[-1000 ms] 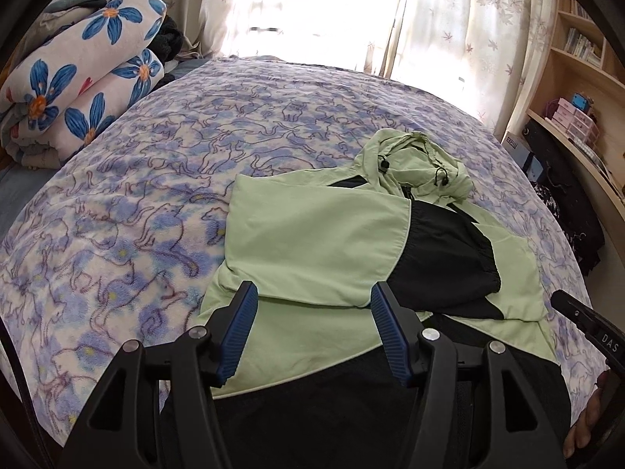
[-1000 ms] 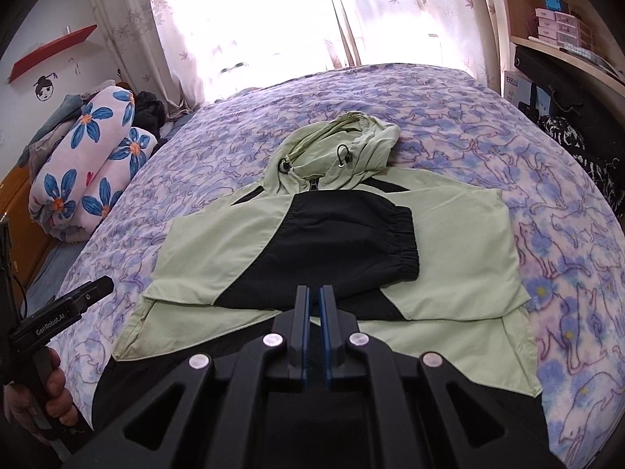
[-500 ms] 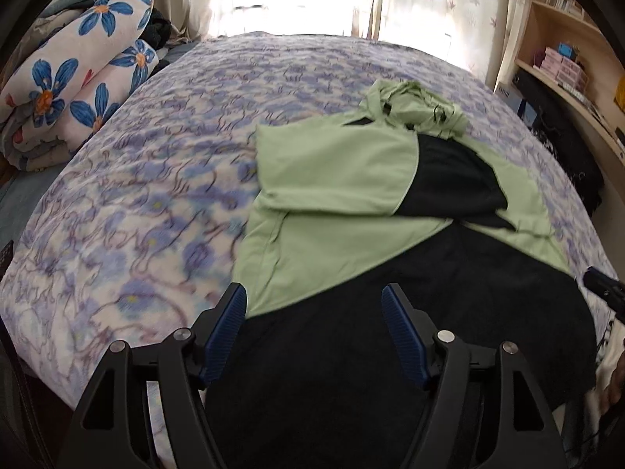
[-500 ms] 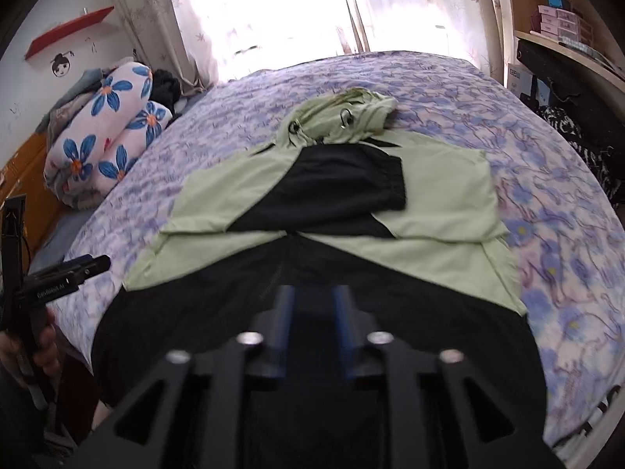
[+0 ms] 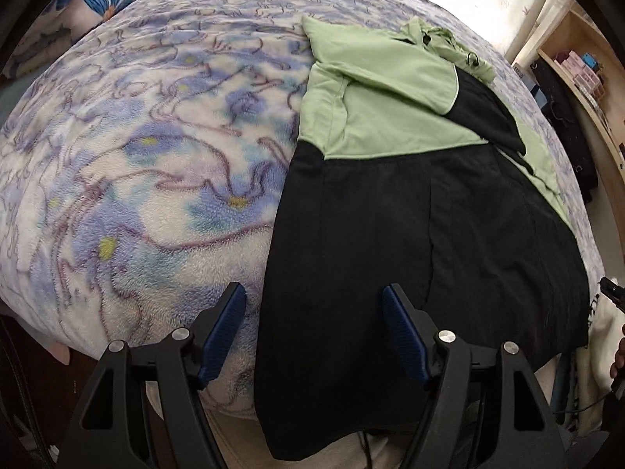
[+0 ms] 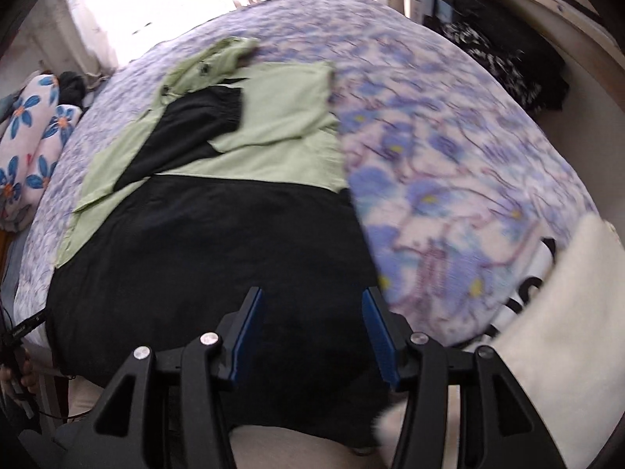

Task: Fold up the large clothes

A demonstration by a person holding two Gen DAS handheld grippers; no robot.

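A large green and black hooded jacket (image 5: 394, 117) (image 6: 242, 156) lies flat on the bed, both sleeves folded across its chest, hood at the far end. Its black lower part (image 5: 410, 234) hangs over the near edge of the bed. My left gripper (image 5: 314, 303) is open above the jacket's bottom left corner, one finger over the blanket, the other over black cloth. My right gripper (image 6: 310, 305) hovers over the bottom right corner with its jaws opening; black cloth lies below the gap, and the pads do not press on it.
The bed carries a purple-and-blue patterned fleece blanket (image 5: 136, 164) (image 6: 449, 164). Folded flower-print bedding (image 6: 31, 140) lies at the far left. Wooden shelves (image 5: 586, 70) with boxes line the right wall. A white cloth with black print (image 6: 547, 297) hangs at the near right corner.
Both grippers drew back toward the near edge of the bed and tipped downward. The right gripper went from shut to open. The left opened slightly wider.
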